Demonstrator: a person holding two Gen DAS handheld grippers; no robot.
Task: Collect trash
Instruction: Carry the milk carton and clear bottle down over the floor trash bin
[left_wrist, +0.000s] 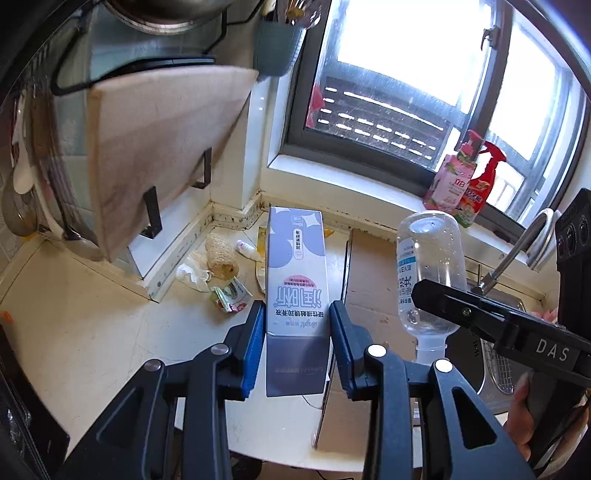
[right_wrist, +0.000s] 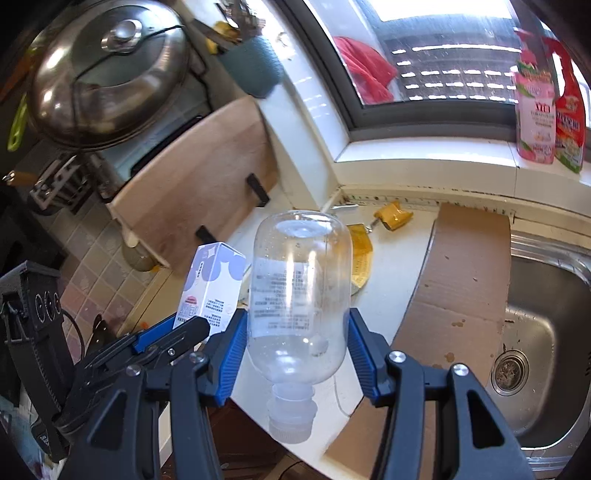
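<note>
Left claw grips a carton printed "Bright"; right claw clamps a clear bottle.

Cutting board leans beside steel sink

On the counter, wrappers lie left of the cardboard sheet, sink right.

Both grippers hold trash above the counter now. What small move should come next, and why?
Probably carry both items away toward a bin, which is not in view. The left gripper grips the box, the right gripper the empty bottle; both are clear of the counter.
</note>
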